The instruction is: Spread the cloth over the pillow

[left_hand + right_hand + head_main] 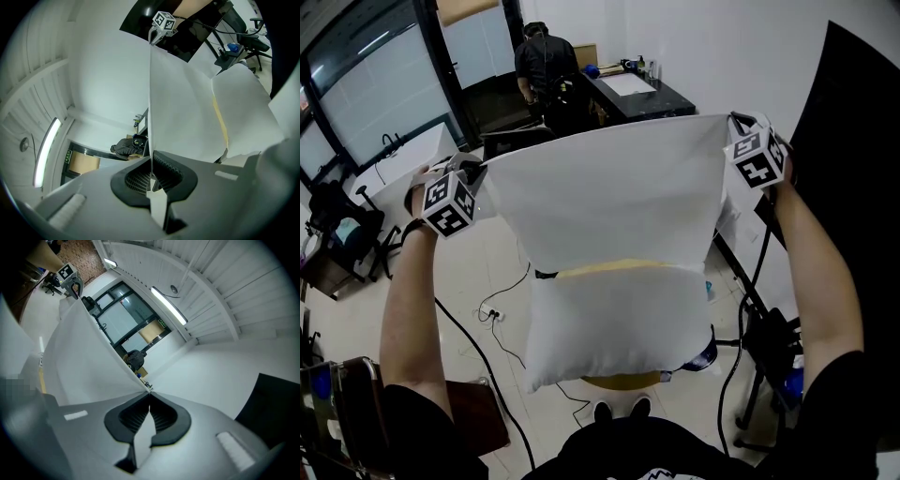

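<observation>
I hold a white cloth (614,192) stretched in the air by its two top corners. My left gripper (483,169) is shut on the left corner and my right gripper (733,122) is shut on the right corner. The cloth hangs down over the top of a white pillow (619,328) that lies on a round yellow stool (623,381) below me. In the left gripper view the cloth's edge (151,93) runs taut from the shut jaws up to the other gripper (157,33). In the right gripper view the cloth (84,357) runs from the jaws to the far gripper (75,287).
A person in black (546,70) stands at the back by a dark desk (642,94). Cables (502,319) lie on the tiled floor. A black stand (764,347) is at the right, a chair (342,398) at the lower left, a black panel (853,112) at the far right.
</observation>
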Motion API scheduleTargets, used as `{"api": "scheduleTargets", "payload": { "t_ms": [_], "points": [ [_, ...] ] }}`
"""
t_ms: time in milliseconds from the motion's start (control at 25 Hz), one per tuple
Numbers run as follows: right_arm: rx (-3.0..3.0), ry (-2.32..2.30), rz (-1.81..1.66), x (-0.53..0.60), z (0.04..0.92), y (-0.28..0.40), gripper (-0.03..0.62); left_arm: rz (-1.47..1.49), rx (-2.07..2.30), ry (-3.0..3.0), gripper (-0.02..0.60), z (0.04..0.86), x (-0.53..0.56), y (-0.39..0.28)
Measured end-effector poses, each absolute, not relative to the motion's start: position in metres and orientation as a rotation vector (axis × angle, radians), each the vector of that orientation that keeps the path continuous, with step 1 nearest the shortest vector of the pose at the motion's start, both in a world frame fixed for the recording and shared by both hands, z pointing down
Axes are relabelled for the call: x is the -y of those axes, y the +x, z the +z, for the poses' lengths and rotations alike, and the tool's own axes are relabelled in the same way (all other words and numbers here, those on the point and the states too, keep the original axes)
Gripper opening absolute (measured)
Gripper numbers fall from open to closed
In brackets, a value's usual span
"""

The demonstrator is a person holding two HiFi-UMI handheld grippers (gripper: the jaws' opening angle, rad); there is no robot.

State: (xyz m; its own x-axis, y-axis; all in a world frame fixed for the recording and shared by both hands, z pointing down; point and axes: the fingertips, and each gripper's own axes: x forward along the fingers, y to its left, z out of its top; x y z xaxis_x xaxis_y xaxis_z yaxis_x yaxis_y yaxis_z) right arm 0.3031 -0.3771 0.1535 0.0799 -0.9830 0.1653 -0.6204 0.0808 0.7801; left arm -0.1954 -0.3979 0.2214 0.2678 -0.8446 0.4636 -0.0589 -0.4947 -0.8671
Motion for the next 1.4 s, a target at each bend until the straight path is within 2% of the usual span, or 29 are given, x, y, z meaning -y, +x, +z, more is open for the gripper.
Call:
{"api": "scheduleTargets", "payload": {
  "t_ms": [280, 760, 1400],
  "points": [
    [1.631, 1.608, -0.611, 0.380, 0.158, 0.303, 0.011, -1.316, -0.821, -1.779, 0.000, 0.227, 0.399, -0.195],
    [1.733, 1.599, -0.493, 0.358, 0.221, 0.299, 0.011, -1.363, -0.776, -1.826, 0.000, 0.279, 0.377, -0.200],
    [1.852, 1.642, -0.473, 0.263, 0.255, 0.299, 0.011, -1.280, -0.714, -1.802, 0.000, 0.291, 0.300, -0.203]
  ]
}}
